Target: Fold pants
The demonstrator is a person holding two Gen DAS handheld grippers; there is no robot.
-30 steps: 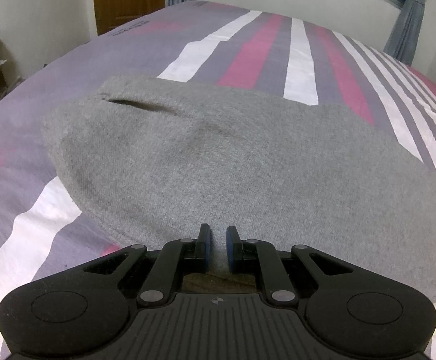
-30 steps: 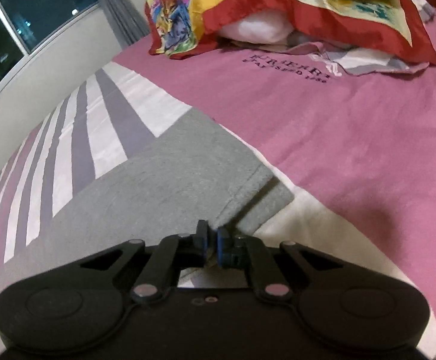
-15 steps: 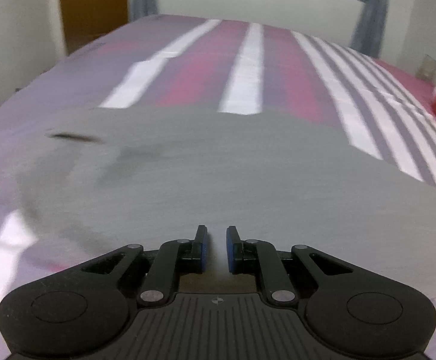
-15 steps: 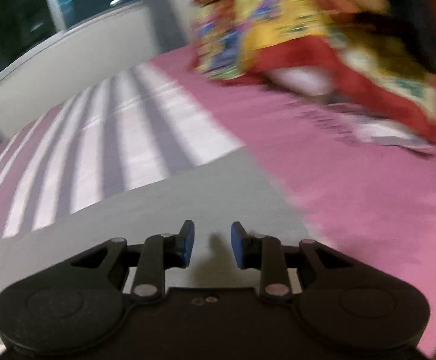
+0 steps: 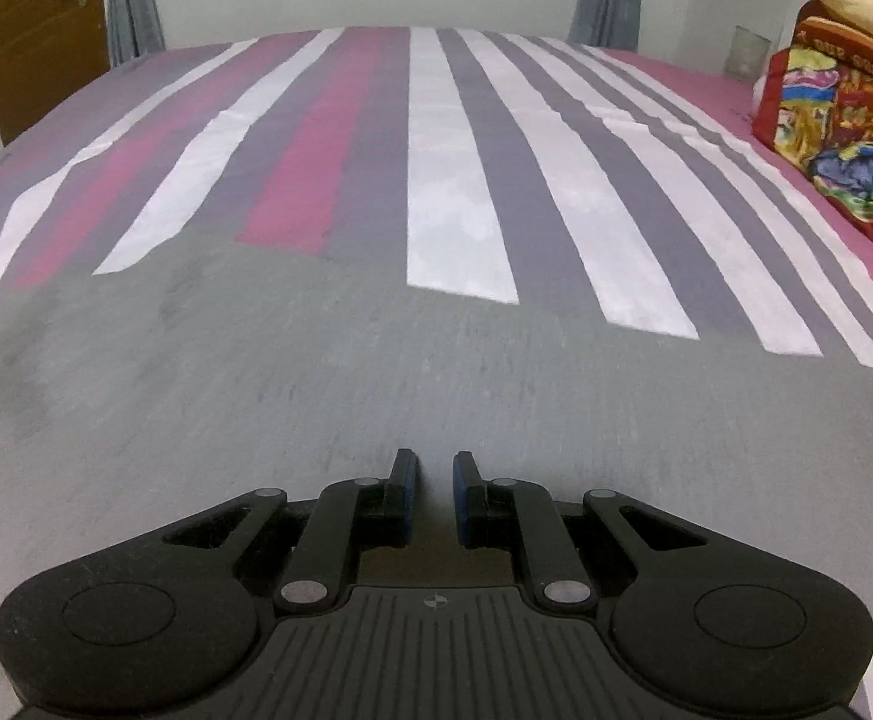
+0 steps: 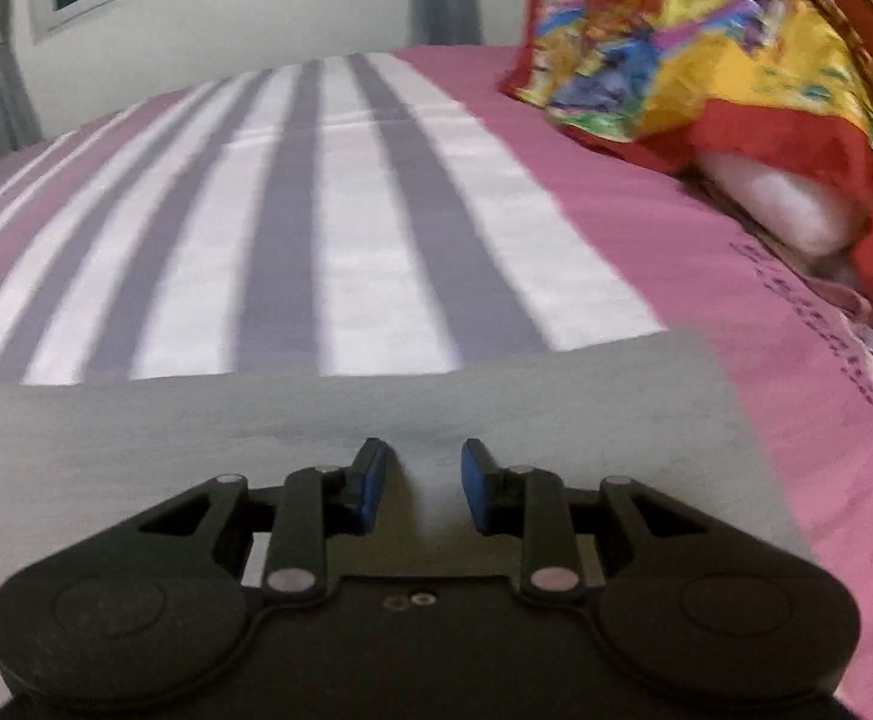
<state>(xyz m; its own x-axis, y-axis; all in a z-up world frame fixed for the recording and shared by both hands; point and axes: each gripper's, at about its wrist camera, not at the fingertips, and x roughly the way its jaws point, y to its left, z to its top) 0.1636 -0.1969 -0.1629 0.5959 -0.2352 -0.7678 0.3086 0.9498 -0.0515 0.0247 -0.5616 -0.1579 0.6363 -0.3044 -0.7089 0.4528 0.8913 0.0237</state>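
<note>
The grey pants [image 5: 376, 372] lie flat across the striped bed and fill the lower half of the left wrist view. They also show in the right wrist view [image 6: 316, 426], where their right end stops at the pink part of the sheet. My left gripper [image 5: 435, 480] hovers over the cloth with a narrow gap between its blue-padded fingers, holding nothing. My right gripper [image 6: 423, 480] is open and empty over the pants near their right end.
The bed sheet [image 5: 460, 168] has white, grey and pink stripes and stretches far ahead. A colourful quilt and pillow pile [image 6: 736, 72] sits at the right on the pink sheet. A wooden door [image 5: 34, 30] and curtains stand at the far wall.
Both grippers let go of the pants edge, opened and swung to face across the bed. The right one opened wider. The pants now lie flat.
</note>
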